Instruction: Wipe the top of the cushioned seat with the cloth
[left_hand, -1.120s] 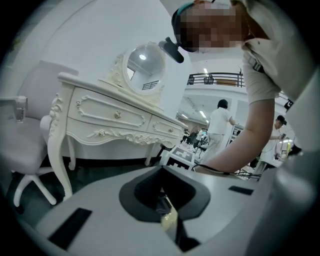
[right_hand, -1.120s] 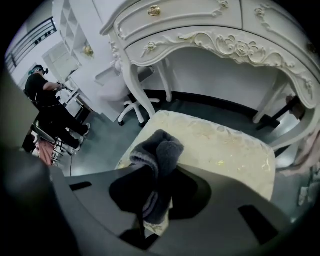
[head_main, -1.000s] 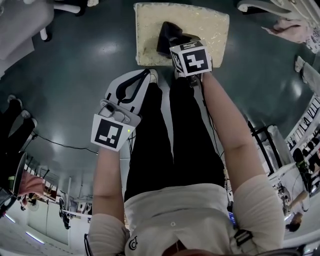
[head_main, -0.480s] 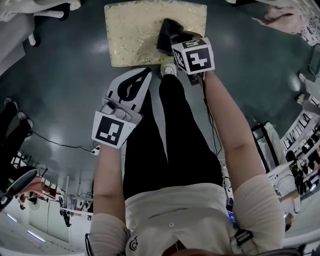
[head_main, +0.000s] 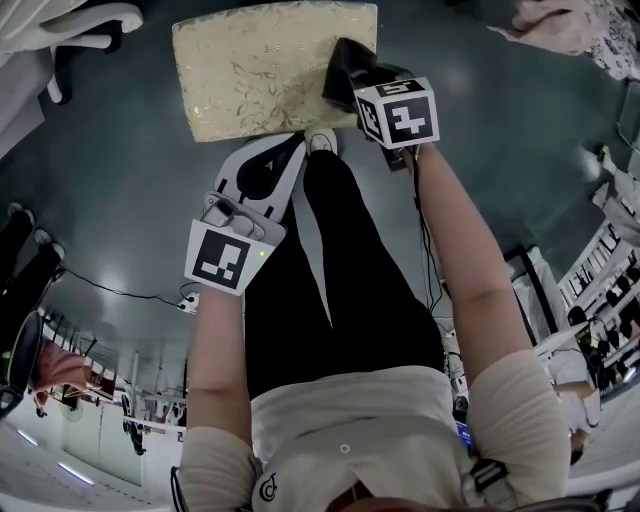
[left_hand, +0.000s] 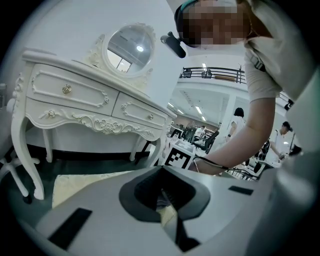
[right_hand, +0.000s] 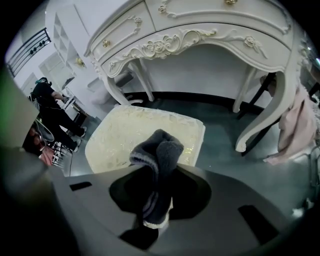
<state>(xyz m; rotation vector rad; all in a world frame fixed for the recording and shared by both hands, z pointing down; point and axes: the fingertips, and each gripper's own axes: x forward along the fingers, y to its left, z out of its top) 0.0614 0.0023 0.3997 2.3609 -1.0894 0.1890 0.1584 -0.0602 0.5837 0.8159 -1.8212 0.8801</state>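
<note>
Right claw (head_main: 347, 82): closed on a dark grey cloth (head_main: 350, 66). In the right gripper view the cloth (right_hand: 158, 162) is pinched between the jaws of the claw (right_hand: 154, 210) and bunches out past them in a rounded wad with a paler stripe along one fold.

Cushioned seat (head_main: 272, 68): cream top with a leaf pattern, standing on a dark floor (head_main: 120, 200). The cloth sits over the seat's right edge, towards the near corner. Contact between the cloth and the top cannot be confirmed.

Left claw (head_main: 285, 155): held low beside the person's left leg, short of the seat's near edge. In the left gripper view its jaws (left_hand: 167, 207) are together with nothing between them.

Surroundings: a white carved dressing table (right_hand: 210, 30) with drawers stands behind the seat and carries an oval mirror (left_hand: 130, 47). A pink garment (right_hand: 295, 130) lies by its right leg.
</note>
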